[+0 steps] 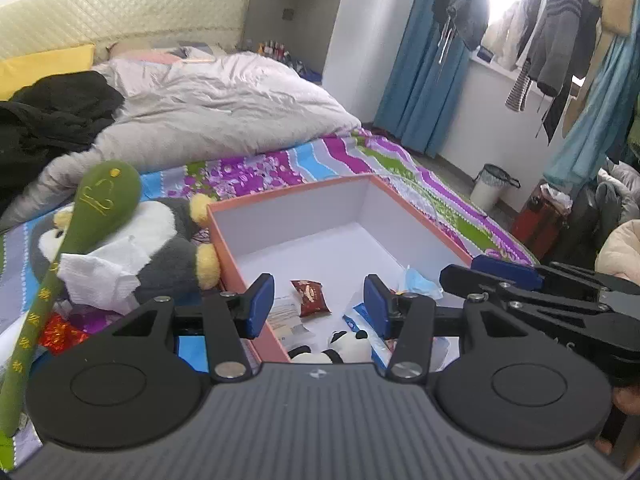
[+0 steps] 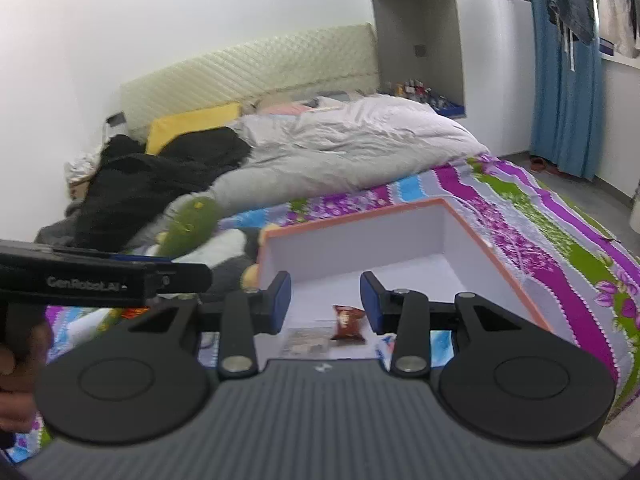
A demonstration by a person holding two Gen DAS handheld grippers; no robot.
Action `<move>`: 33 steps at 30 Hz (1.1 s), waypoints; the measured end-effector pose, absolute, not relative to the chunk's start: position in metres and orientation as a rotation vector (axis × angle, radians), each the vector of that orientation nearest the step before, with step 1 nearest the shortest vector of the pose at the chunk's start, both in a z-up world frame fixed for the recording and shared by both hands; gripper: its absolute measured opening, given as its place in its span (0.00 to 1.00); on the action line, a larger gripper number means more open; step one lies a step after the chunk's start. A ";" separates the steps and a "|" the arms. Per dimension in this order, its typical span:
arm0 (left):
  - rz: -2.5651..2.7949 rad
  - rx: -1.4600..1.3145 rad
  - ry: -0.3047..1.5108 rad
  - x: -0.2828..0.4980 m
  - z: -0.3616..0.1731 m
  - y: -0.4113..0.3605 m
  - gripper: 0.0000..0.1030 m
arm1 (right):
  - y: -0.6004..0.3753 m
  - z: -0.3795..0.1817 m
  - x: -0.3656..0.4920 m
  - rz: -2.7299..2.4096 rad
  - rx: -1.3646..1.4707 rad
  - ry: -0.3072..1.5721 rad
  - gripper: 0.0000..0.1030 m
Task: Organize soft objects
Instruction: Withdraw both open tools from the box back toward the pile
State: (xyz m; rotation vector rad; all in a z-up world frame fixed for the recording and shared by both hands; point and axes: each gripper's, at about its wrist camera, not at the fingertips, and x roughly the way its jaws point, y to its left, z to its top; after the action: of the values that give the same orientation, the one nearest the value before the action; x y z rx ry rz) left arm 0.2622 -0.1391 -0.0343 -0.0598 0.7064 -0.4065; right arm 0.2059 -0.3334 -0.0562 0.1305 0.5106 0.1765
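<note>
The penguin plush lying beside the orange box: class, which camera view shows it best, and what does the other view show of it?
The left wrist view. There the penguin plush is sharp, with face, white belly and yellow feet visible beside the orange box. In the right wrist view it is blurred and partly hidden behind the left gripper.

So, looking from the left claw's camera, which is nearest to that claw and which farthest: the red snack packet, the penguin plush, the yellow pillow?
1. Red snack packet: in the orange box, just ahead, between the left claw fingers.
2. Penguin plush: left of the box, on the bedspread.
3. Yellow pillow: far left, against the headboard.
</note>
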 end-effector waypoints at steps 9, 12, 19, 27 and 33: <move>-0.344 -0.128 0.690 0.217 -0.033 -0.097 0.54 | -0.308 -0.052 0.178 0.248 0.140 0.463 0.40; -0.315 -0.132 0.699 0.203 -0.038 -0.084 0.54 | -0.298 -0.056 0.169 0.275 0.136 0.469 0.40; -0.254 -0.149 0.716 0.175 -0.053 -0.056 0.54 | -0.274 -0.066 0.154 0.315 0.112 0.489 0.40; -0.195 -0.150 0.741 0.152 -0.068 -0.032 0.54 | -0.249 -0.077 0.141 0.341 0.094 0.525 0.40; -0.175 -0.157 0.750 0.136 -0.075 -0.012 0.54 | -0.229 -0.086 0.129 0.369 0.074 0.553 0.40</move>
State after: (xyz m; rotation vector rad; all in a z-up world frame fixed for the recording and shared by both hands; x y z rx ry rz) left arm 0.1362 -0.0124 -0.0746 -0.1572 0.7505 -0.1747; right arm 0.1290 -0.2292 -0.0860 0.0744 0.5533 0.3694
